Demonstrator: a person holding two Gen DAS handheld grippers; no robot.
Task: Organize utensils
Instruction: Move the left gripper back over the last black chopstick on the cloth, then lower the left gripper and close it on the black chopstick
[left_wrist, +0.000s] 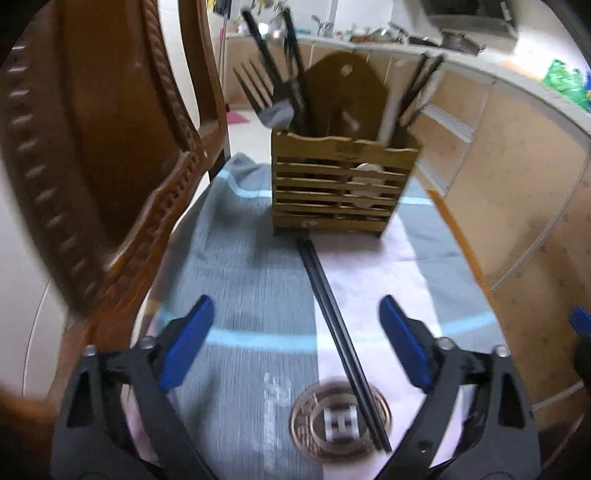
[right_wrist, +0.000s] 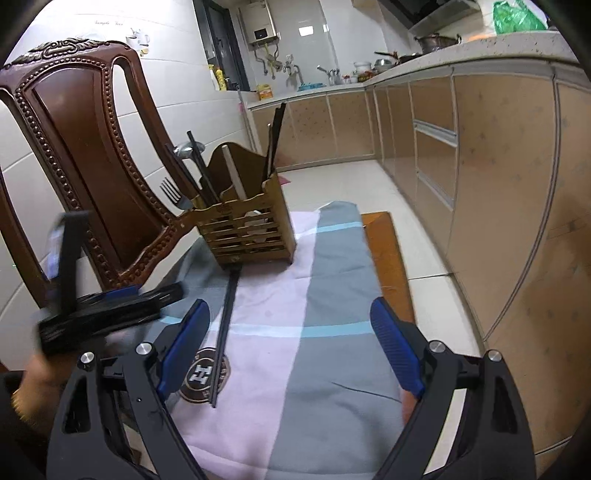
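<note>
Chopsticks (left_wrist: 341, 334), a thin stiff slippery black pair, lie on the striped cloth (left_wrist: 251, 266) before the slatted wooden utensil holder (left_wrist: 340, 184); we grip mid-length, both grippers' jaws open and empty.

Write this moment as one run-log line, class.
left gripper: open, above chopsticks | right gripper: open, empty | chopsticks: on cloth before wooden utensil holder

Even indoor light; left view motion-blurred; fisheye edges bent, dark.
</note>
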